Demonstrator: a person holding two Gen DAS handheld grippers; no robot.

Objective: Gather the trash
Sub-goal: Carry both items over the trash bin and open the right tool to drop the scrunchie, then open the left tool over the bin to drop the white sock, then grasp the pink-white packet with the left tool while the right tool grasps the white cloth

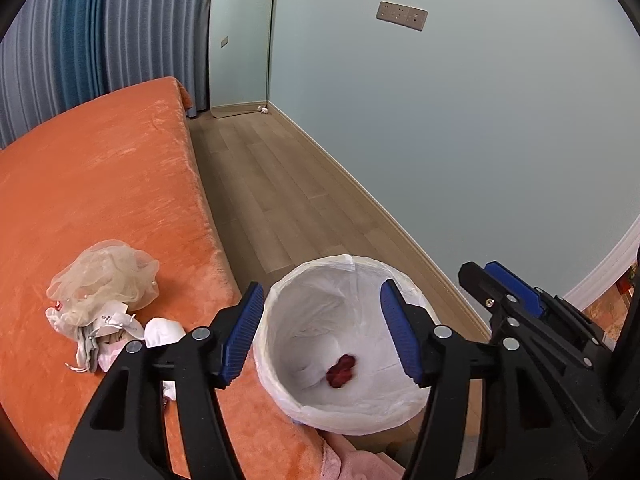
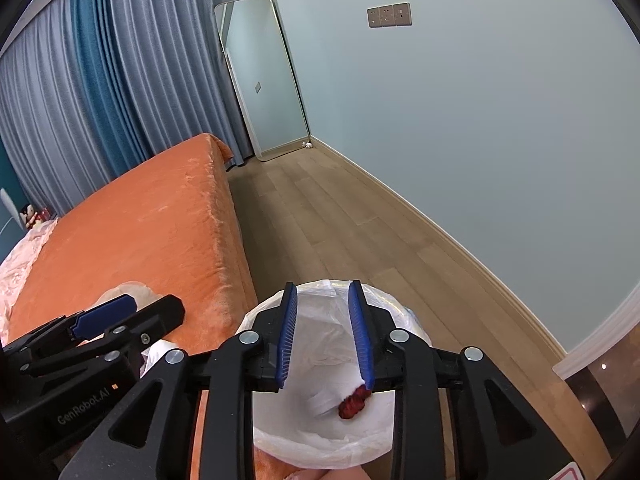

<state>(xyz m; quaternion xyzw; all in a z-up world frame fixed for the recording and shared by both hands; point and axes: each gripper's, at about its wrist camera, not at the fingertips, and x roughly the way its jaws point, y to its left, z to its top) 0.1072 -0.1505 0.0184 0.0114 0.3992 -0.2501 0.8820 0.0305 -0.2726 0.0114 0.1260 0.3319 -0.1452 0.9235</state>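
Note:
A white-lined trash bin (image 1: pixel 280 392) stands beside the orange bed (image 1: pixel 100 184); it also shows in the right wrist view (image 2: pixel 320 444). A dark red scrap (image 1: pixel 340 370) lies at its bottom (image 2: pixel 352 402). A pile of trash, beige netting (image 1: pixel 106 276) and white crumpled pieces (image 1: pixel 162 330), lies on the bed left of the bin. My left gripper (image 1: pixel 322 330) is open and empty above the bin. My right gripper (image 2: pixel 322 334) is open and empty over the bin; it shows at the right of the left wrist view (image 1: pixel 516 284).
Wooden floor (image 2: pixel 340 220) runs between the bed and the pale blue wall. A tall mirror (image 2: pixel 264 80) leans in the far corner by blue curtains (image 2: pixel 100 92). Pink fabric (image 1: pixel 360 464) lies at the bin's near side.

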